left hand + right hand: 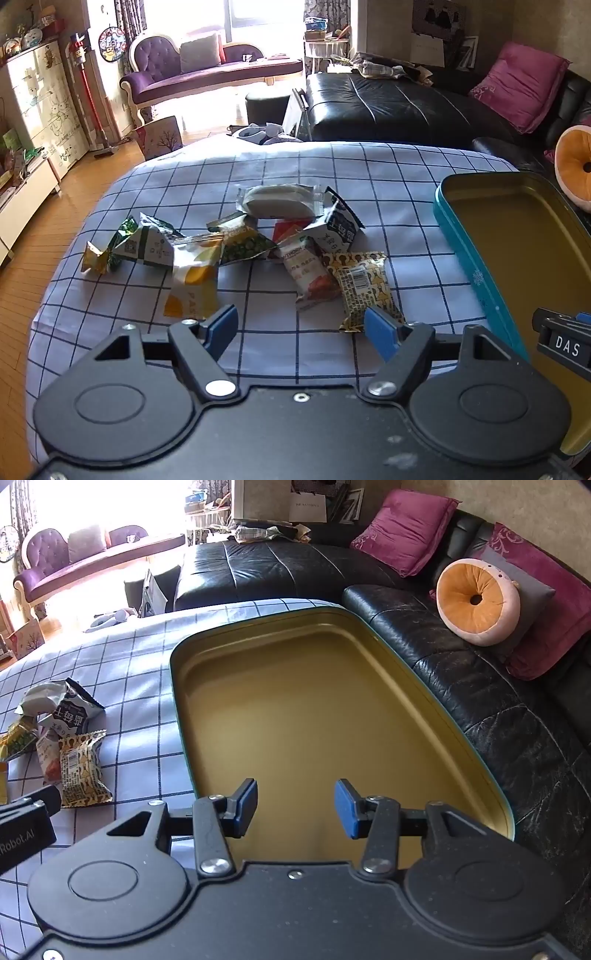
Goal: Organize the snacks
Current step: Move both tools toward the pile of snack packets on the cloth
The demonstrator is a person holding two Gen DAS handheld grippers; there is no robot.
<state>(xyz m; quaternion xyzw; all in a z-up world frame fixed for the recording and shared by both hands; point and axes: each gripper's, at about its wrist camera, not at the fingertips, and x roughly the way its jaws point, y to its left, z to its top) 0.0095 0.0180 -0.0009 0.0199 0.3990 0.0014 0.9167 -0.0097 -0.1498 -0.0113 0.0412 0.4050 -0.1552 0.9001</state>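
Above the near edge of the checked counter (258,166), the left claw (301,328) hangs level with its blue pads spread wide and nothing between them, pointing at a loose heap of snack packets. Nearest its right pad lies a yellow patterned packet (364,284), touching a white and red packet (310,275) beside it; a white and orange packet (194,280) lies just ahead of the left pad. Farther back sit a green pea packet (242,240), a black and white packet (338,225), a pale wrapped cake (279,201) and, off to the left, a green and white triangular packet (147,243). To the right of the heap, a teal tin (465,254) with a gold interior rests on the counter with no snacks inside. Over that tin (177,686), the right claw (295,808) hovers tilted slightly downward, its pads parted and gripping nothing, with the yellow patterned packet (79,771) visible to its left. Behind the counter stands a black leather sofa (480,672) with a round orange cushion (476,605).
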